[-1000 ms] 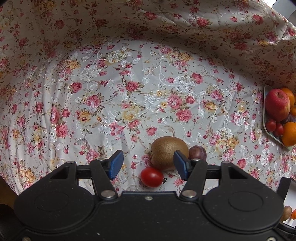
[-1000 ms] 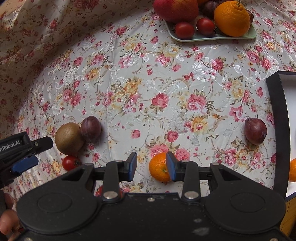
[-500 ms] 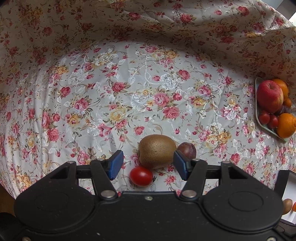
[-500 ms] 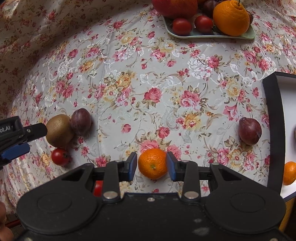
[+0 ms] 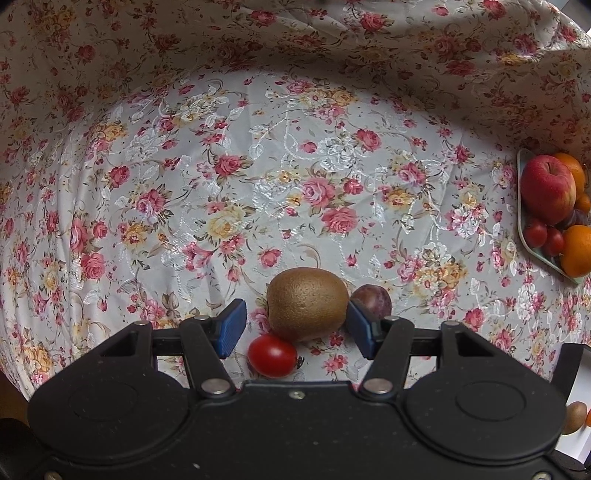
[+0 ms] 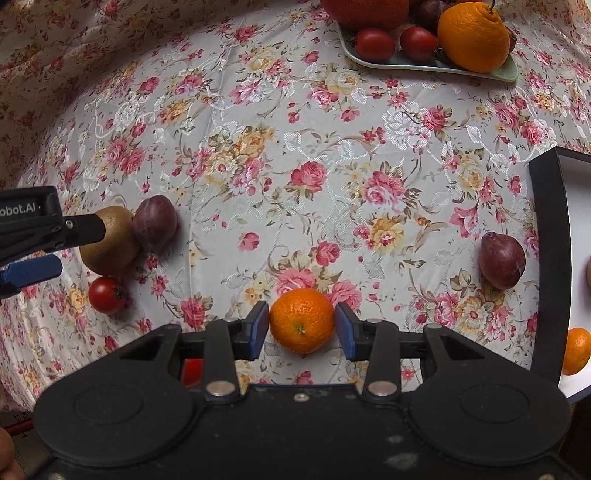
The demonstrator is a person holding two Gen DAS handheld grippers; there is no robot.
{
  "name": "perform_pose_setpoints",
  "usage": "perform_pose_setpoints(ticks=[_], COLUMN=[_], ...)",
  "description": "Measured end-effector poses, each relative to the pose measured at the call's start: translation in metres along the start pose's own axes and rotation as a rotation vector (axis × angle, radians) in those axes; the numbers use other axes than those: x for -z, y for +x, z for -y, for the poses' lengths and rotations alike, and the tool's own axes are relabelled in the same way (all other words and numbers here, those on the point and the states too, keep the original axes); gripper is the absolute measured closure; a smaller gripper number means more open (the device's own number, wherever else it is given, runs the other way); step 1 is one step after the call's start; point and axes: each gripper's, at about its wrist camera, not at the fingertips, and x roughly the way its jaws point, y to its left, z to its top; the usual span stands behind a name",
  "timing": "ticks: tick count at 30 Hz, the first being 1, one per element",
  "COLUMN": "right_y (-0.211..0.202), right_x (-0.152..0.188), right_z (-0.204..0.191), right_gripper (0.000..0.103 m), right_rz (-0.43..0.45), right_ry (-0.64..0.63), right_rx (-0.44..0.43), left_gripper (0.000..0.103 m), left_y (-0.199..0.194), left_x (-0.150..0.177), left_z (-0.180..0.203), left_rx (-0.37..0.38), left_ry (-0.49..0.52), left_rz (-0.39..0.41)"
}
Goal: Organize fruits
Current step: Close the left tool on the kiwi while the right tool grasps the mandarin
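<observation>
My left gripper [image 5: 295,330] points down at the floral cloth and stands open over a brown kiwi [image 5: 308,302]. The kiwi lies between its blue pads, close to the right one. A cherry tomato [image 5: 272,355] sits just in front of the kiwi and a dark plum [image 5: 371,301] just beyond the right pad. My right gripper [image 6: 302,329] straddles a mandarin [image 6: 302,319] that rests on the cloth. Its jaws are opening and the pads stand just off the peel.
A pale green plate [image 6: 424,65] at the far side holds an orange [image 6: 472,35], tomatoes and an apple [image 5: 548,188]. A second plum [image 6: 502,260] lies by a black-rimmed box [image 6: 546,258] with a mandarin [image 6: 576,350] inside. Something red [image 6: 194,371] is half hidden under my right gripper.
The right gripper shifted until the mandarin lay between its fingers, then its jaws widened. The left gripper has barely moved and keeps the same width over the kiwi.
</observation>
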Motion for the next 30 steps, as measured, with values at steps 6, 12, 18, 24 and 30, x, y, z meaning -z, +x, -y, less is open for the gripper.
perform_pose_setpoints(ticks=[6, 12, 18, 24, 30], right_y=[0.007, 0.010, 0.010, 0.010, 0.009], right_x=[0.001, 0.002, 0.001, 0.000, 0.002], right_z=[0.000, 0.002, 0.004, 0.005, 0.009], right_gripper=[0.059, 0.059, 0.059, 0.059, 0.059], right_rz=[-0.020, -0.030, -0.036, -0.039, -0.054], right_ry=[0.006, 0.012, 0.018, 0.019, 0.025], right_rx=[0.002, -0.007, -0.011, -0.017, -0.033], left_gripper=[0.040, 0.037, 0.036, 0.037, 0.041], left_y=[0.007, 0.018, 0.025, 0.036, 0.039], left_x=[-0.002, -0.002, -0.003, -0.006, -0.005], left_z=[0.001, 0.008, 0.013, 0.010, 0.008], left_rx=[-0.013, -0.024, -0.020, -0.023, -0.018], left_ry=[-0.023, -0.018, -0.008, -0.040, -0.049], left_rz=[-0.002, -0.012, -0.013, -0.040, -0.034])
